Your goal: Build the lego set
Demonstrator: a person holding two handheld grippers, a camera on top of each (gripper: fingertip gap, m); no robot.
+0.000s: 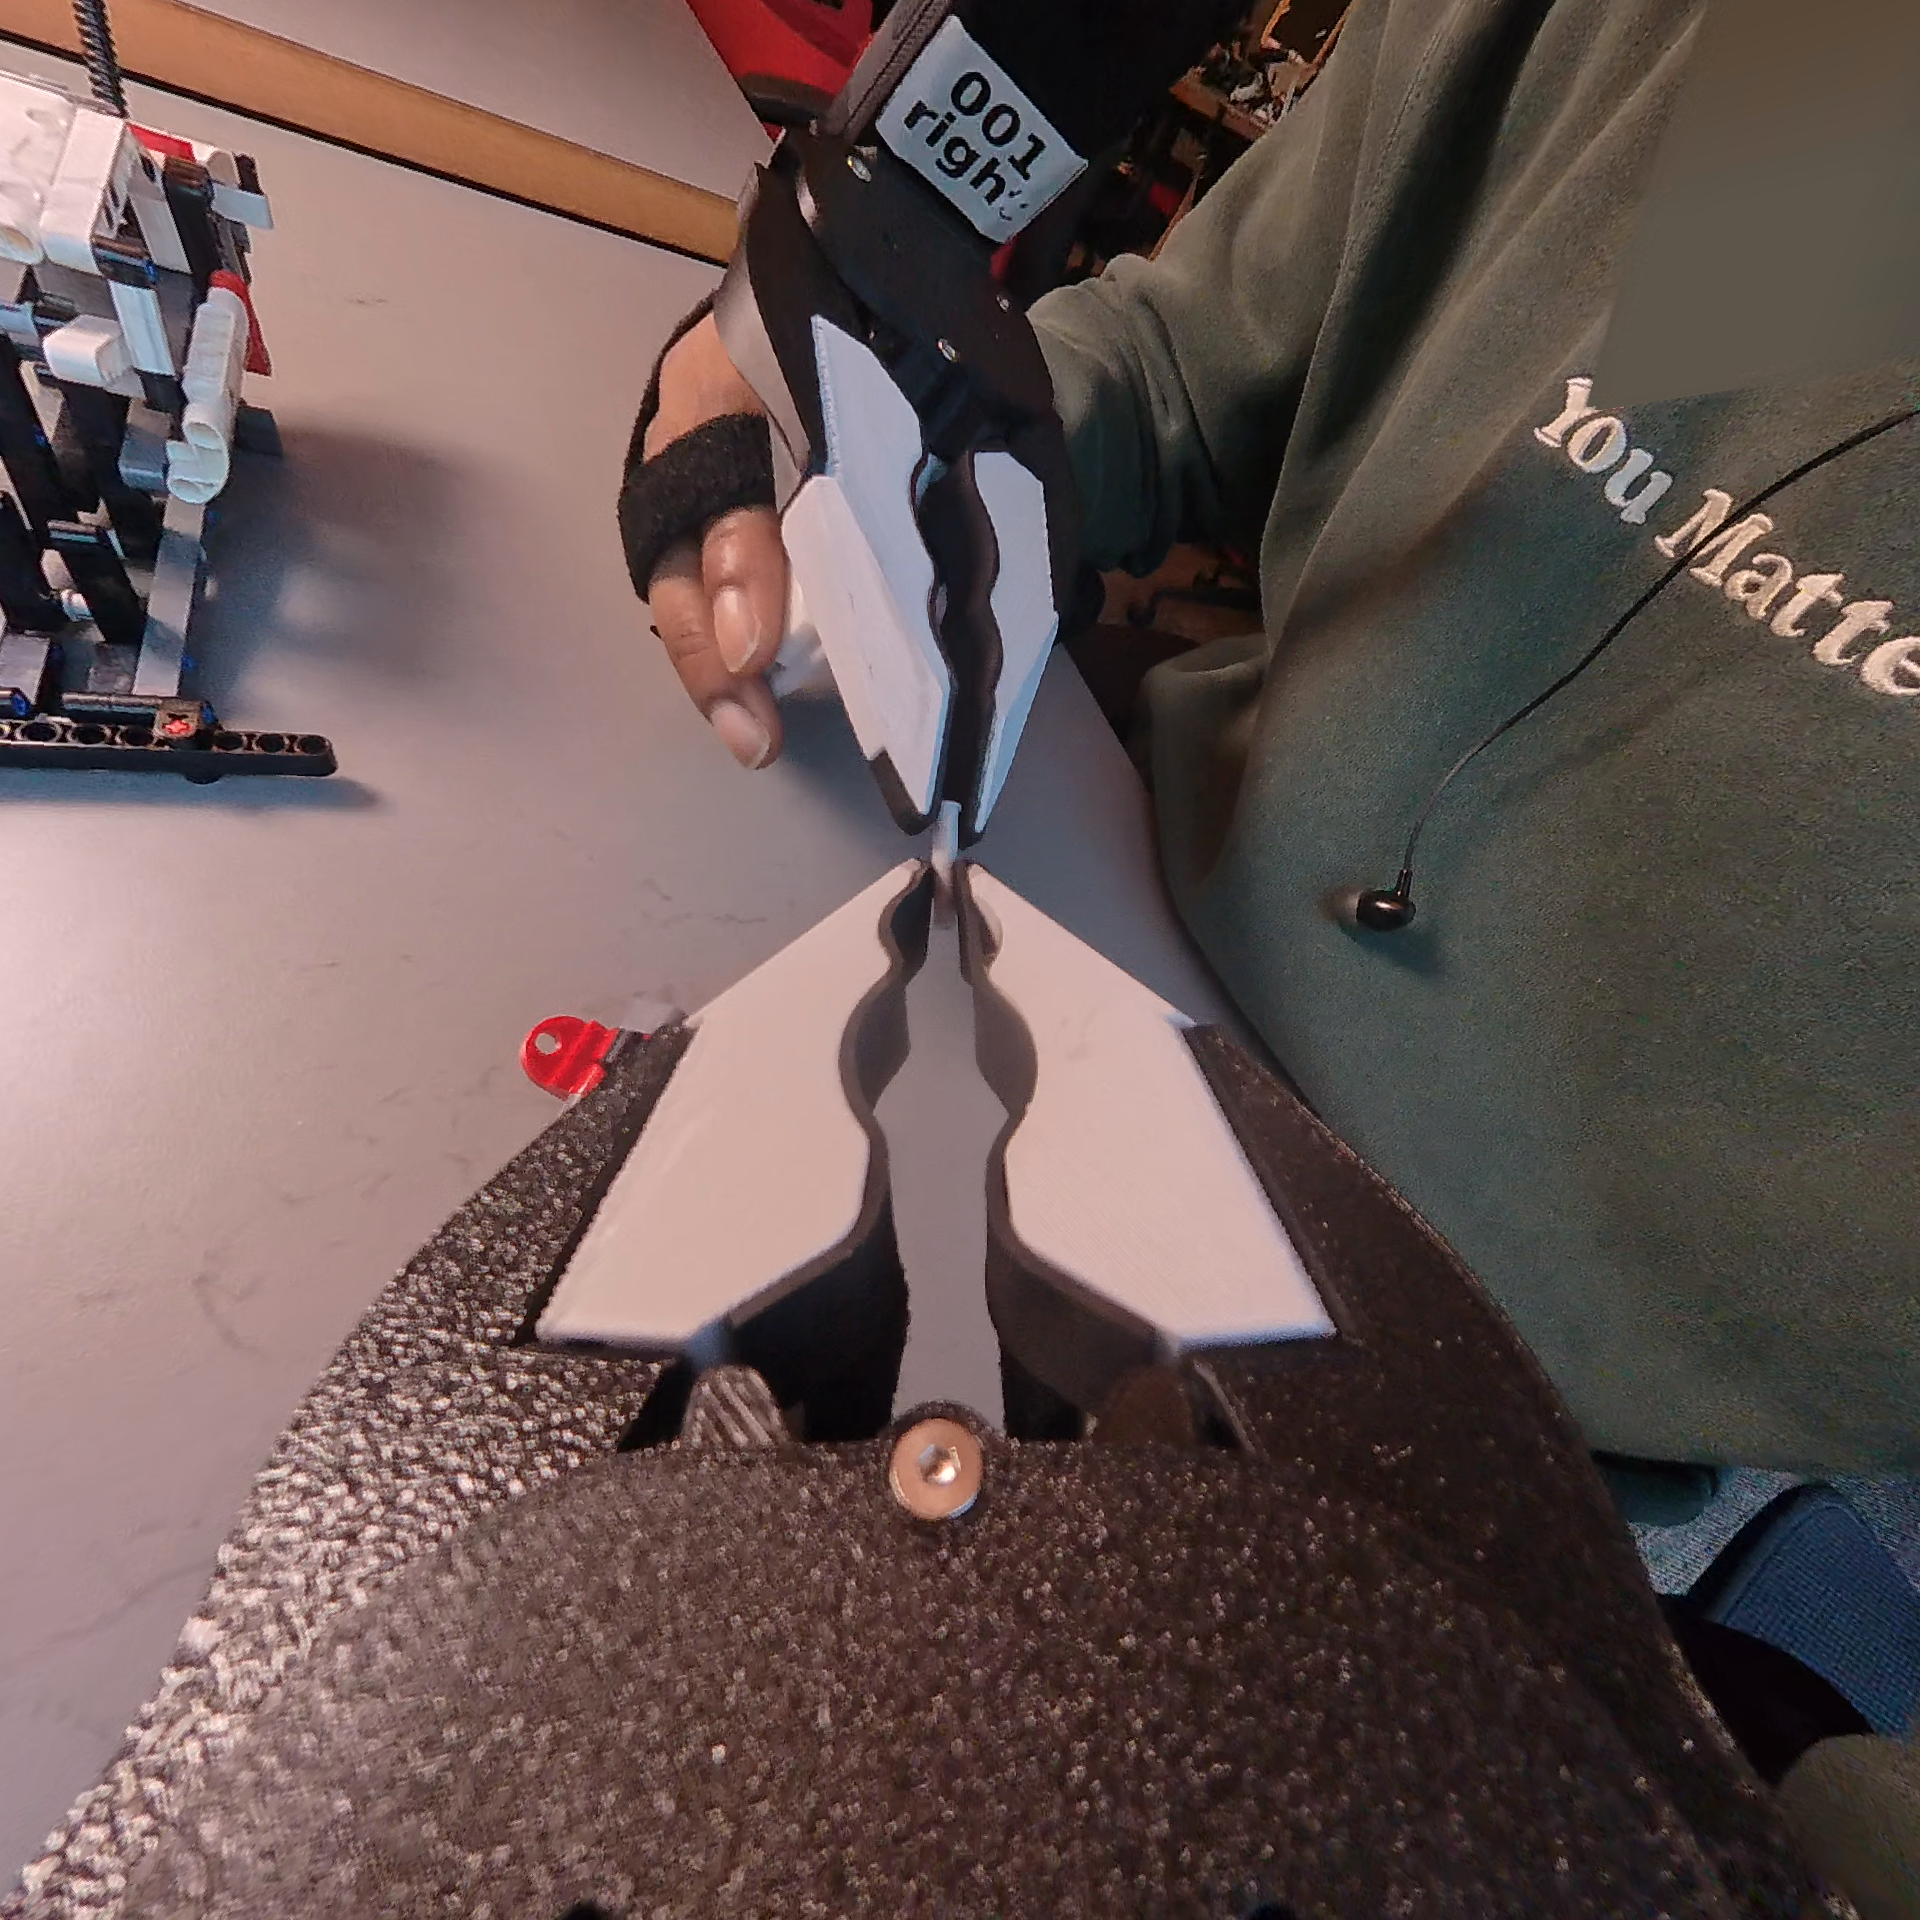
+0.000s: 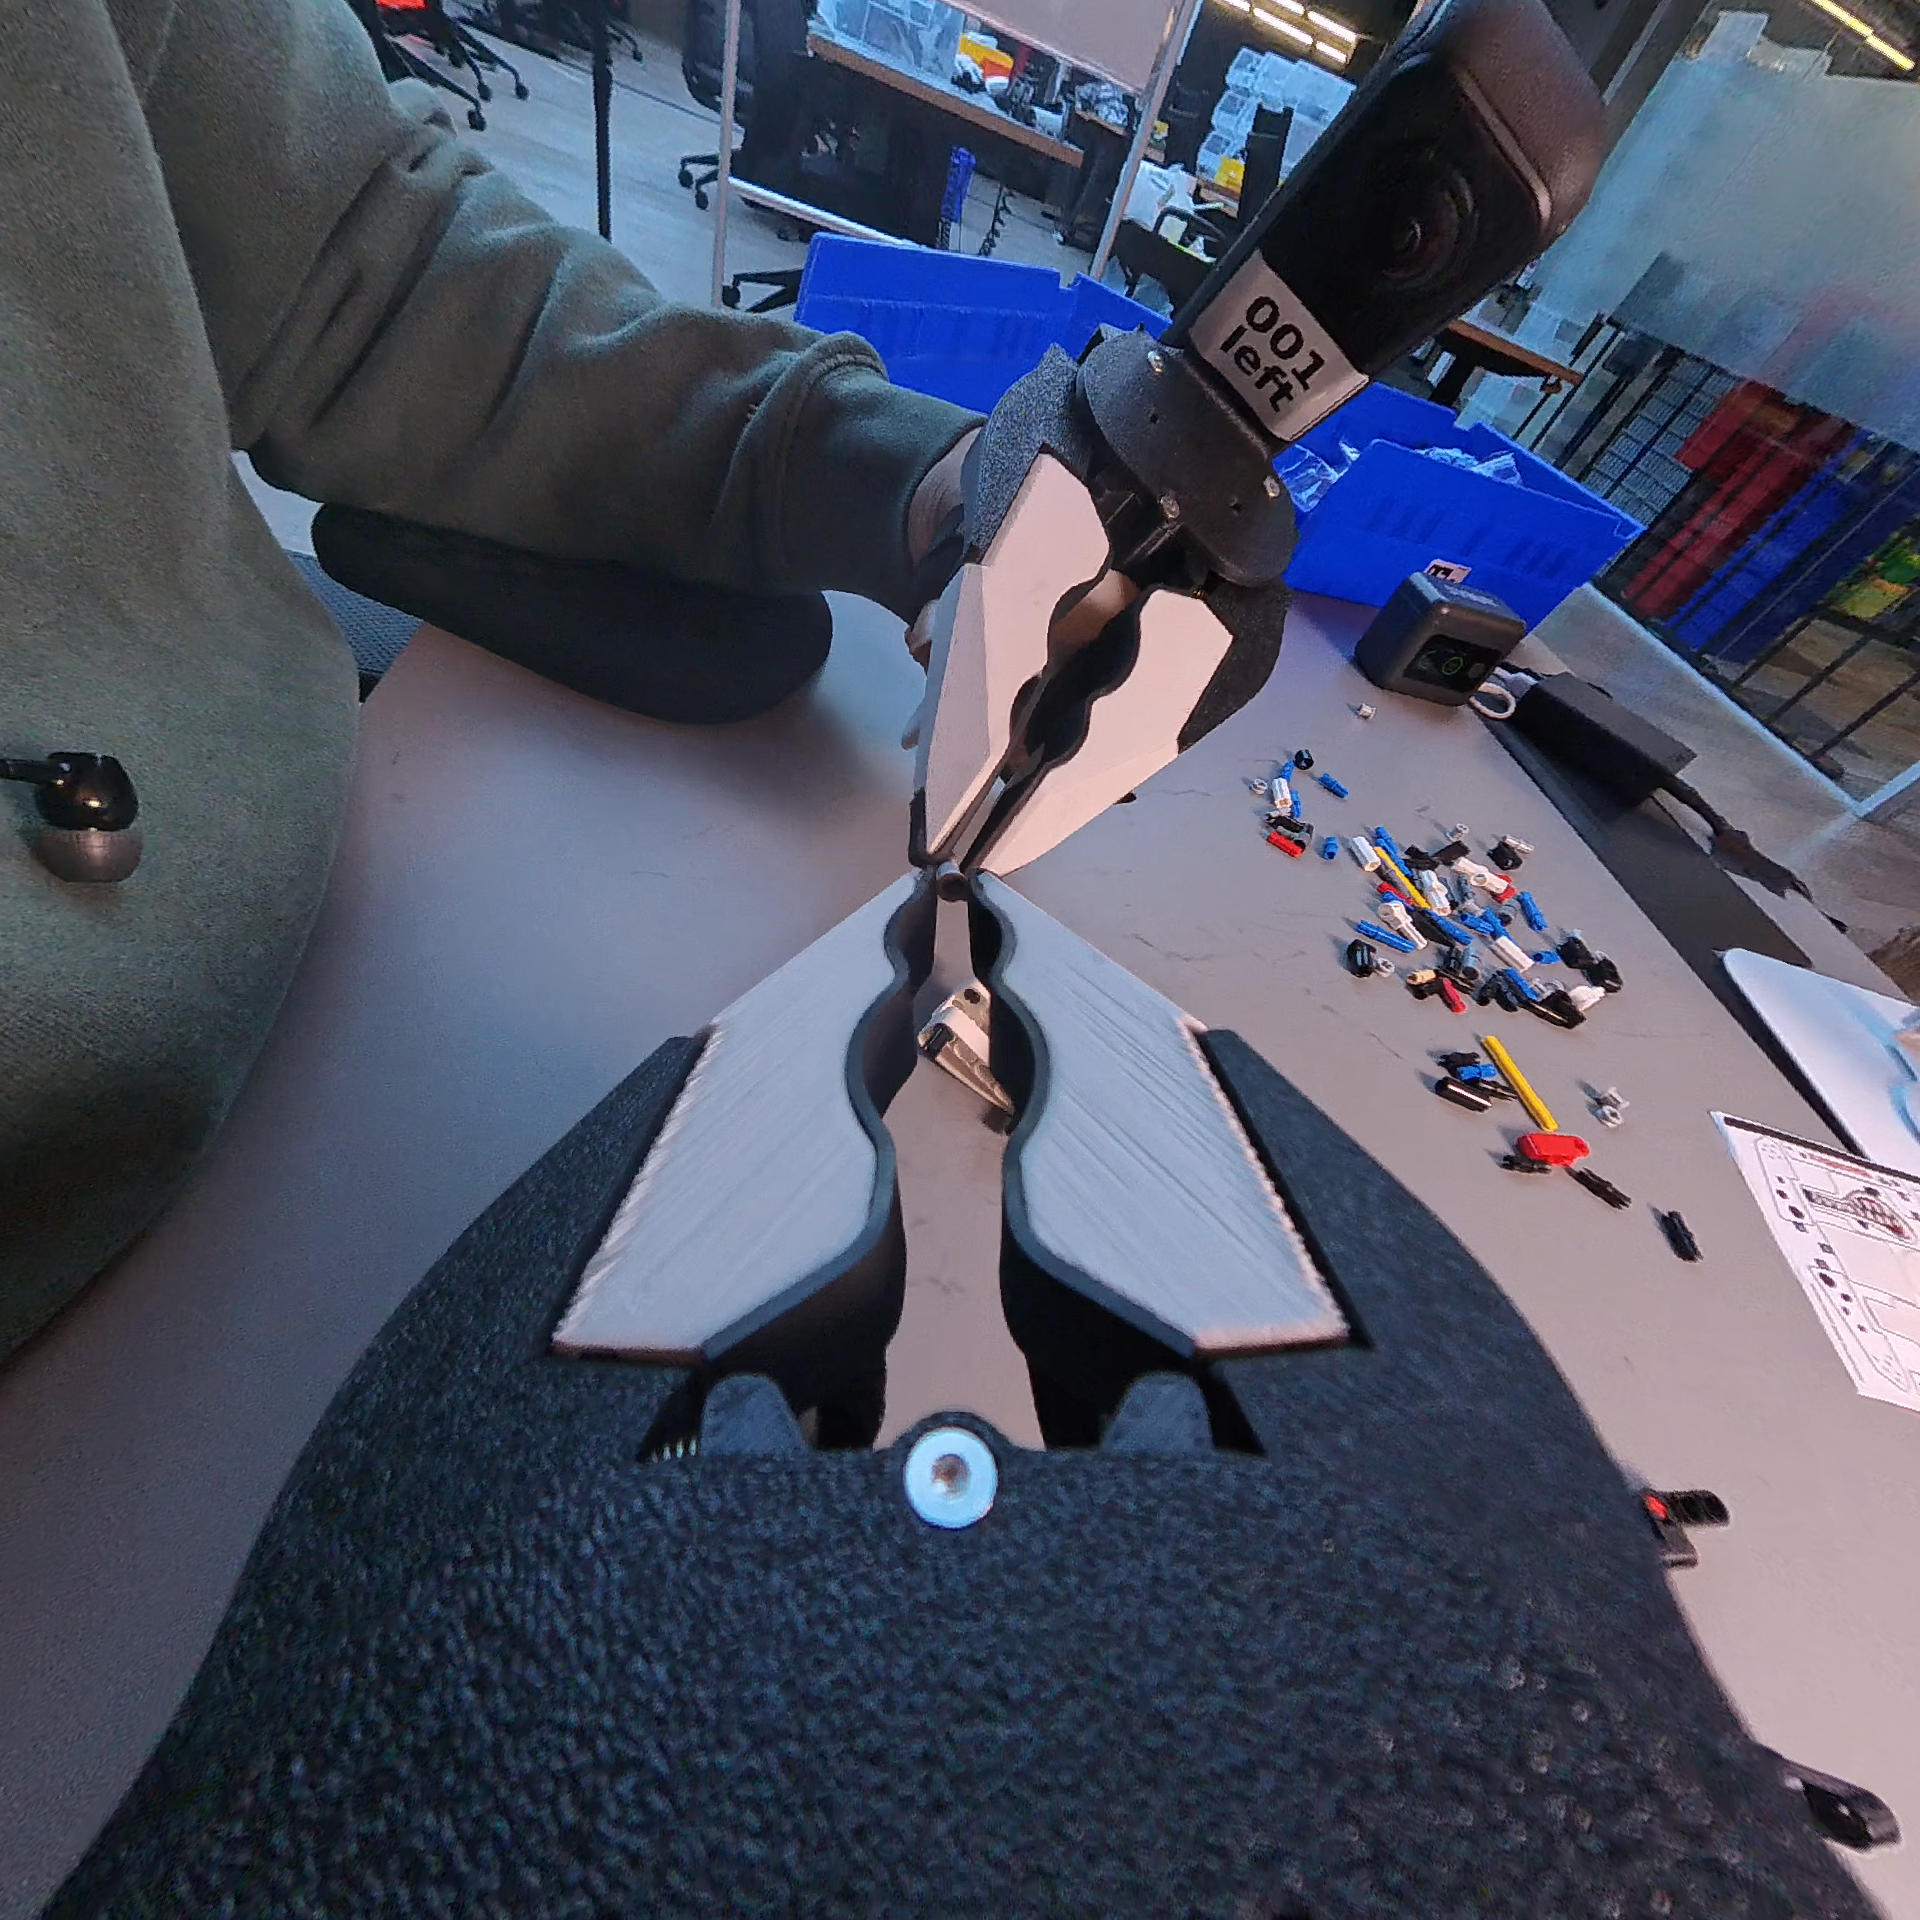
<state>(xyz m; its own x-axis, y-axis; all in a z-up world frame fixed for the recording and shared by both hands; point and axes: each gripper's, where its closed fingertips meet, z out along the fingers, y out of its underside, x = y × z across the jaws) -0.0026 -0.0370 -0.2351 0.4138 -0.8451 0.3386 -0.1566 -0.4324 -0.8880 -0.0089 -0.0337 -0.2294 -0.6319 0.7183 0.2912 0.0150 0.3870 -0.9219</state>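
Note:
My left gripper (image 1: pixel 943 885) and my right gripper (image 1: pixel 941 821) meet tip to tip above the grey table near its front edge. Both are shut on one small grey lego pin (image 1: pixel 943 850), each pinching one end. In the right wrist view the right gripper (image 2: pixel 948 891) holds the same pin (image 2: pixel 951 878), with the left gripper (image 2: pixel 951 854) coming down from above. The part-built white, black and red lego model (image 1: pixel 114 416) stands at the far left. A white lego piece (image 2: pixel 961 1034) lies on the table under the right fingers.
A red lego piece (image 1: pixel 566 1049) lies beside the left gripper. A pile of loose small lego parts (image 2: pixel 1455 925) and an instruction sheet (image 2: pixel 1829 1236) lie to the right. Blue bins (image 2: pixel 1455 509) and a black device (image 2: pixel 1439 644) stand behind. The person's torso is close to the table edge. My left tips are roughly 6 centimeters from the white lego piece (image 2: pixel 961 1034).

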